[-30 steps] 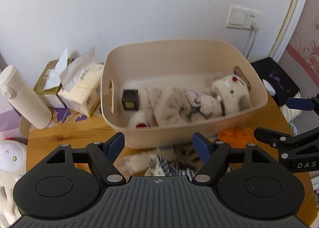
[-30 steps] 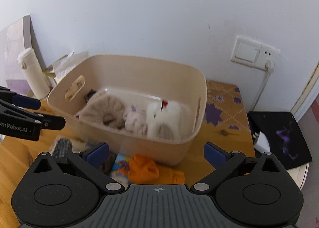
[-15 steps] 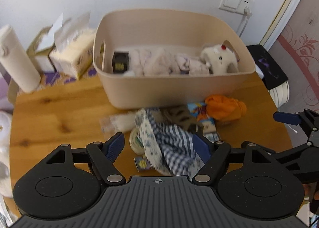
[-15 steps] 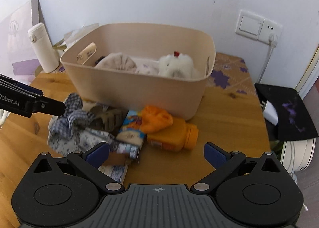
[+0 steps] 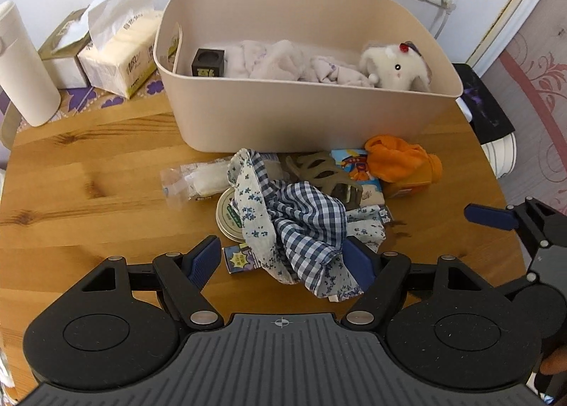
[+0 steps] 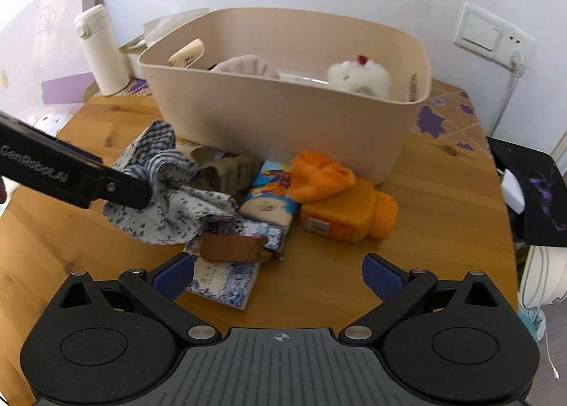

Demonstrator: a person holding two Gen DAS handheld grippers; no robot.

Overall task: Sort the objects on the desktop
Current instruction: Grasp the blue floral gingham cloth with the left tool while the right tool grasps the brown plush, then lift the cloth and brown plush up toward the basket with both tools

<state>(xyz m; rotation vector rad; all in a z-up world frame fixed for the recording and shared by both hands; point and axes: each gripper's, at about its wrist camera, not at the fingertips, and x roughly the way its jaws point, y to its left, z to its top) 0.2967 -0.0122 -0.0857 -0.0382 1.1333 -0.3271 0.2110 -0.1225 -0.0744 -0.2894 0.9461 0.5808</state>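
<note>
A beige bin [image 5: 304, 115] stands at the back of the wooden table and holds a white plush toy [image 5: 395, 65], pale cloths and a small dark cube [image 5: 208, 62]. In front of it lies a pile: a blue checked and floral cloth [image 5: 297, 225], an orange cloth [image 5: 397, 157] on an orange bottle [image 6: 349, 216], a hair claw [image 5: 327, 175], a tissue pack [image 6: 271, 196], a round tin [image 5: 228, 216] and a clear packet [image 5: 195, 179]. My left gripper [image 5: 280, 259] is open, its fingers either side of the cloth's near edge. My right gripper [image 6: 278, 273] is open above a small booklet [image 6: 226, 280].
A white flask [image 5: 24, 65] and two tissue boxes [image 5: 117, 51] stand at the back left. A wall socket [image 6: 494, 33] with a cable is at the back right. A black item [image 6: 531, 193] lies off the table's right edge.
Both grippers have pulled back from the bin and dropped toward the table; the pile in front of the bin has come into full view.
</note>
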